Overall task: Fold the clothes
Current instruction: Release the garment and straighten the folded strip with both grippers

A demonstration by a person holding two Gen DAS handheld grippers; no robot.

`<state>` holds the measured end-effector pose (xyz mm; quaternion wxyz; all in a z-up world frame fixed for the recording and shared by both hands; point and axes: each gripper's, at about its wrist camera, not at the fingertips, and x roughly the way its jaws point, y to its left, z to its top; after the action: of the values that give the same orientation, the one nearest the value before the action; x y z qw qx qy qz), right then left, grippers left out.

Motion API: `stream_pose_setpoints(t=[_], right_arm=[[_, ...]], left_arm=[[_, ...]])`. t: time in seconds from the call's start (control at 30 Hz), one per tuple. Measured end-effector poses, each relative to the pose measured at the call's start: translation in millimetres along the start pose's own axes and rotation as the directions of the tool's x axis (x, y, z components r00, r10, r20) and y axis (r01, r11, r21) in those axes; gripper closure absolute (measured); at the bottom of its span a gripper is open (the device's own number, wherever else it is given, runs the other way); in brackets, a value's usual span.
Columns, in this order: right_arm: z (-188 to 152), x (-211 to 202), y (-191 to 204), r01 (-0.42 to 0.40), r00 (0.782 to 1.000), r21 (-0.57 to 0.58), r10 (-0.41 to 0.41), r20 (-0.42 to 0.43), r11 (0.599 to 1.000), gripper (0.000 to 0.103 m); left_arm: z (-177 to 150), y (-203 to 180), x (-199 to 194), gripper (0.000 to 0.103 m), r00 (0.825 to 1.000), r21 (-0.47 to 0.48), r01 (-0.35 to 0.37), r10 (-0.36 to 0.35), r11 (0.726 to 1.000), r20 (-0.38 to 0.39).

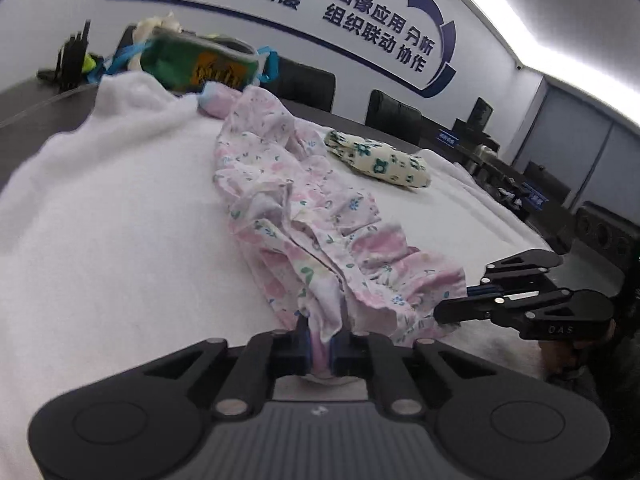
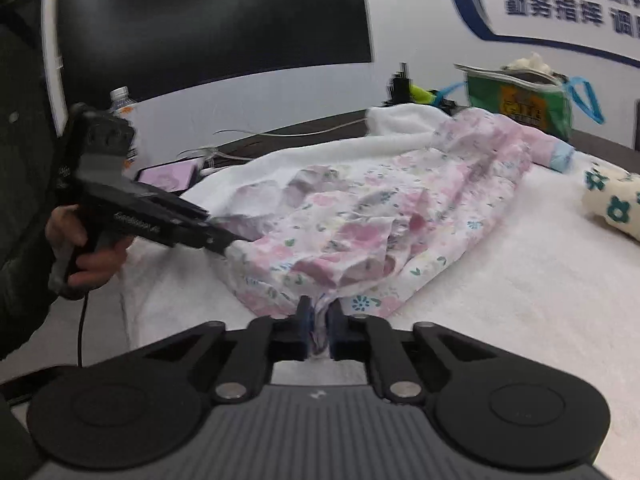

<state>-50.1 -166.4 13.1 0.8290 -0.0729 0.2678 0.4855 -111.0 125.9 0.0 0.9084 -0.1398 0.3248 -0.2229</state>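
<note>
Cool, dim indoor light from a glaring ceiling strip (image 1: 560, 32), strong fisheye bending, soft motion blur throughout.

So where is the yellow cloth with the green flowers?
The yellow flowered cloth lies bundled on the white blanket, past the pink floral garment and to its right in the left wrist view, touching neither tool.

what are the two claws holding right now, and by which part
Both hold the pink floral garment by its near edge: the left claw pinches a bunched fold of the hem, and the right claw pinches the same edge further along.
</note>
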Motion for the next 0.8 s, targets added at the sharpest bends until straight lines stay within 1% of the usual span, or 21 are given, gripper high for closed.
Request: stream_pose_setpoints(t=[0.07, 0.17, 0.2, 0.23, 0.27, 0.3, 0.33, 0.37, 0.4, 0.43, 0.47, 0.5, 0.57, 0.6, 0.67, 0.7, 0.73, 0.77, 0.8], right_arm=[[-2, -13, 1, -0.056, 0.998, 0.005, 0.056, -0.004, 0.998, 0.101], [-5, -38, 4, -0.147, 0.989, 0.016, 0.147, -0.007, 0.989, 0.101], [-7, -45, 7, -0.162, 0.987, 0.012, 0.162, -0.016, 0.987, 0.100], [-9, -50, 9, -0.162, 0.986, 0.012, 0.162, -0.030, 0.987, 0.098], [-11, -53, 10, -0.153, 0.987, 0.015, 0.153, -0.048, 0.988, 0.097], [-12, -57, 8, -0.145, 0.988, 0.017, 0.146, -0.056, 0.989, 0.092], [-12, -61, 6, -0.140, 0.989, 0.017, 0.141, -0.052, 0.990, 0.080], [-11, -66, 3, -0.135, 0.990, 0.023, 0.136, -0.038, 0.991, 0.070], [-8, -70, -1, -0.124, 0.992, 0.037, 0.124, -0.004, 0.992, 0.053], [-3, -74, -5, -0.105, 0.994, 0.053, 0.103, 0.040, 0.993, 0.049], [2, -72, -9, -0.083, 0.995, 0.073, 0.078, 0.068, 0.994, 0.048], [7, -66, -13, -0.059, 0.996, 0.098, 0.051, 0.080, 0.993, 0.044], [17, -52, -20, -0.012, 0.995, 0.148, -0.004, 0.101, 0.989, 0.043], [22, -45, -23, 0.012, 0.993, 0.174, -0.031, 0.111, 0.985, 0.043], [27, -24, -26, 0.036, 0.994, 0.194, -0.054, 0.092, 0.980, 0.044], [29, -12, -26, 0.044, 0.995, 0.199, -0.060, 0.076, 0.979, 0.045], [29, -5, -26, 0.048, 0.996, 0.199, -0.063, 0.065, 0.979, 0.050], [27, -1, -25, 0.050, 0.996, 0.196, -0.062, 0.059, 0.979, 0.054], [26, 2, -24, 0.051, 0.997, 0.192, -0.062, 0.053, 0.980, 0.066]], left_arm=[[-6, -5, -10, 0.099, 0.998, -0.036, 0.064, -0.065, 0.997, -0.016], [-16, -15, -18, 0.098, 0.994, -0.031, 0.104, -0.105, 0.994, -0.027], [-18, -16, -20, 0.093, 0.994, -0.026, 0.110, -0.110, 0.994, -0.019], [-18, -14, -24, 0.080, 0.994, -0.018, 0.111, -0.111, 0.994, -0.003], [-18, -12, -27, 0.073, 0.994, -0.010, 0.112, -0.112, 0.994, 0.013], [-16, -9, -31, 0.061, 0.994, -0.012, 0.105, -0.104, 0.994, 0.035], [-11, -6, -35, 0.054, 0.994, -0.025, 0.089, -0.087, 0.996, 0.063], [-7, -3, -39, 0.051, 0.993, -0.038, 0.074, -0.070, 0.997, 0.090], [-3, 1, -43, 0.045, 0.992, -0.051, 0.059, -0.053, 0.997, 0.118], [2, 4, -47, 0.042, 0.989, -0.065, 0.045, -0.035, 0.997, 0.145], [6, 6, -45, 0.042, 0.988, -0.084, 0.021, -0.008, 0.996, 0.153], [12, 6, -37, 0.041, 0.989, -0.109, -0.011, 0.027, 0.994, 0.144], [22, 5, -20, 0.042, 0.989, -0.151, -0.070, 0.088, 0.986, 0.118], [25, 4, -11, 0.043, 0.989, -0.161, -0.088, 0.105, 0.983, 0.102], [27, 3, 4, 0.046, 0.988, -0.173, -0.118, 0.134, 0.978, 0.083], [27, 2, 8, 0.055, 0.987, -0.173, -0.123, 0.139, 0.977, 0.085], [27, 1, 11, 0.068, 0.986, -0.170, -0.122, 0.139, 0.978, 0.090], [26, 0, 13, 0.074, 0.987, -0.165, -0.116, 0.132, 0.979, 0.090], [25, -1, 16, 0.083, 0.989, -0.160, -0.105, 0.119, 0.982, 0.086]])
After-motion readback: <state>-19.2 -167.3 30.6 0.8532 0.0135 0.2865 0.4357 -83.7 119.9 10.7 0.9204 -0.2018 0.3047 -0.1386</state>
